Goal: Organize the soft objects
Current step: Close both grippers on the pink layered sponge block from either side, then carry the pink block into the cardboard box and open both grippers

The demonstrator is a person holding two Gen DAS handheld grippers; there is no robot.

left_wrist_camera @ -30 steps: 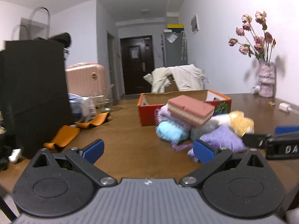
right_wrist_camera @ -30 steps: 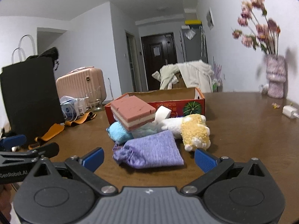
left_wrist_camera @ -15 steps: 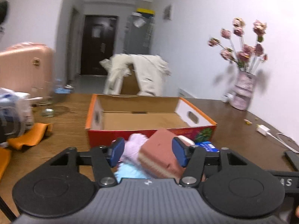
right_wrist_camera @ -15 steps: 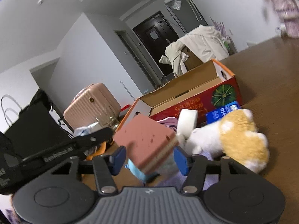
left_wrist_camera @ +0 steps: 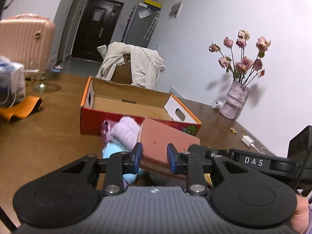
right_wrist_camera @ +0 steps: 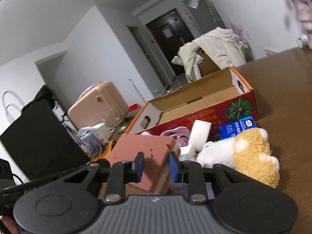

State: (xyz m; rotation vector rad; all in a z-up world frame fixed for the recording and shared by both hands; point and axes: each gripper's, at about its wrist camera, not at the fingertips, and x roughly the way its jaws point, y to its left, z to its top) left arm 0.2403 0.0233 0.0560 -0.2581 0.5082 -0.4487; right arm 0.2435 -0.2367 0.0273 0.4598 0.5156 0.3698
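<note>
Pink sponge (left_wrist_camera: 165,138) on top of the soft pile, in front of the orange box (left_wrist_camera: 109,105) on the worktop (left_wrist_camera: 48,142). Gripped from 2 sides: left claw (left_wrist_camera: 154,157) closing with blue pads pressed on one end, right claw (right_wrist_camera: 156,164) closing on the other end. Below and beside: lilac knit (left_wrist_camera: 126,130), blue fluff (left_wrist_camera: 113,150), yellow-white plush (right_wrist_camera: 245,152), white roll (right_wrist_camera: 199,132), blue packet (right_wrist_camera: 237,126). Farther off: vase (left_wrist_camera: 234,101), pink suitcase (left_wrist_camera: 23,41).
</note>
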